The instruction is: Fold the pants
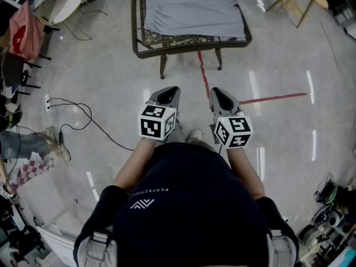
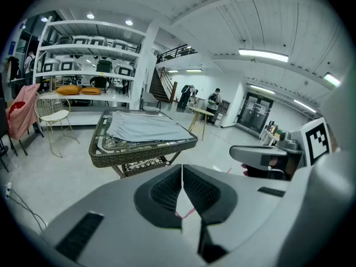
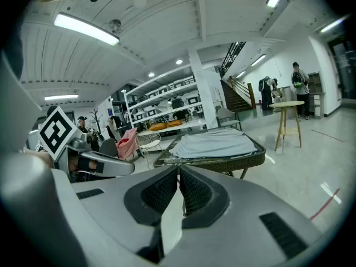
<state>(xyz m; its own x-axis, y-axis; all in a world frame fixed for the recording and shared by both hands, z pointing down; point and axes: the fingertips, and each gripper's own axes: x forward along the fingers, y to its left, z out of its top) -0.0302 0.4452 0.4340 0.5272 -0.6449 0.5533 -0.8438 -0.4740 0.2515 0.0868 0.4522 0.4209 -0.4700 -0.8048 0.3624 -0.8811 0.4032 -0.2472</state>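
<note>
Grey pants [image 1: 193, 10] lie spread flat on a low wicker table with a glass top [image 1: 146, 50], at the top of the head view. They also show as grey pants [image 2: 146, 129] in the left gripper view and grey pants [image 3: 214, 144] in the right gripper view. I stand back from the table, both grippers held in front of my body above the floor. My left gripper [image 1: 168, 93] is shut and empty. My right gripper [image 1: 218, 95] is shut and empty too. Both point toward the table, well short of it.
Red tape lines [image 1: 204, 79] cross the grey floor between me and the table. A black cable [image 1: 83, 115] trails on the floor at left. A white wire chair [image 2: 53, 113] and a pink cloth [image 2: 21, 113] stand left; a wooden stool [image 3: 289, 121] at right. People stand far back.
</note>
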